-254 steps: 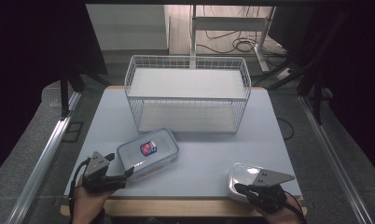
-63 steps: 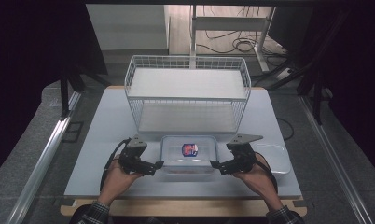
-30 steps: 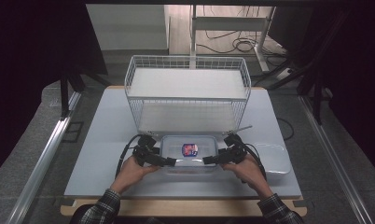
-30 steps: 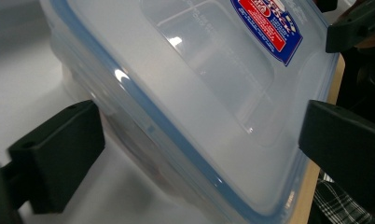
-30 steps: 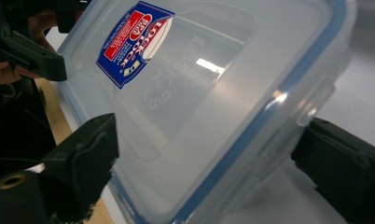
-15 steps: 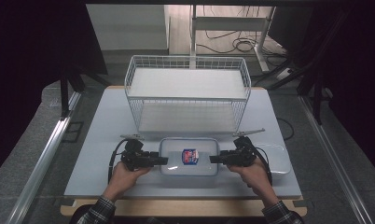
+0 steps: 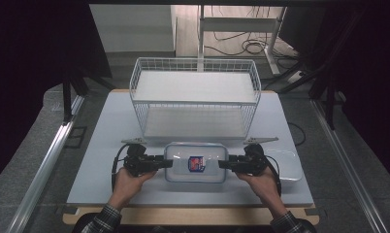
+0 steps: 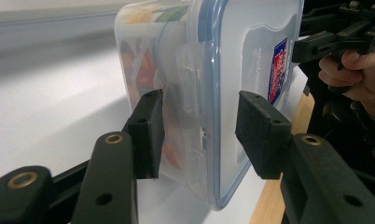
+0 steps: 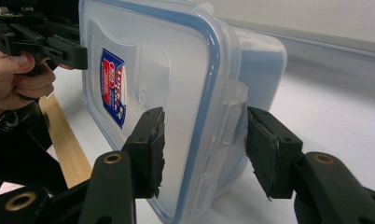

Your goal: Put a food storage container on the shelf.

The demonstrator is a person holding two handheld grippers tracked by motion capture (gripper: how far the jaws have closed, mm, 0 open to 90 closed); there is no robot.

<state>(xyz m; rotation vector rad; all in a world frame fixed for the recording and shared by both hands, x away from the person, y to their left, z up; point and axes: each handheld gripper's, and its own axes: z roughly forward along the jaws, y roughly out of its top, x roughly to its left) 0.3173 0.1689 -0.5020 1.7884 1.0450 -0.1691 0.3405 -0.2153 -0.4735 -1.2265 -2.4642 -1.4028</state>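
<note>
A clear plastic container point(image 7: 195, 162) with a blue-rimmed lid and a red and blue label lies on the white table point(image 7: 110, 131), just in front of the wire basket. My left gripper point(image 7: 168, 163) grips its left end and my right gripper point(image 7: 222, 164) its right end. In the left gripper view the container point(image 8: 209, 70) stands between the pads of the left gripper point(image 8: 199, 135), one on the lid, one on the body. The right gripper point(image 9: 202, 149) clamps the container point(image 9: 176, 74) the same way. Both pairs of jaws have just been closing on it.
A white wire basket point(image 7: 195, 97) stands behind the container at mid-table. An empty clear tub point(image 7: 284, 164) lies just right of my right hand. The table's wooden front edge point(image 7: 193, 216) runs close to the person's sleeves. Metal rails run along both sides.
Both hands have pulled outward to the container's short ends and now point straight at it. The jaws have closed onto those ends. The container lies about where it was.
</note>
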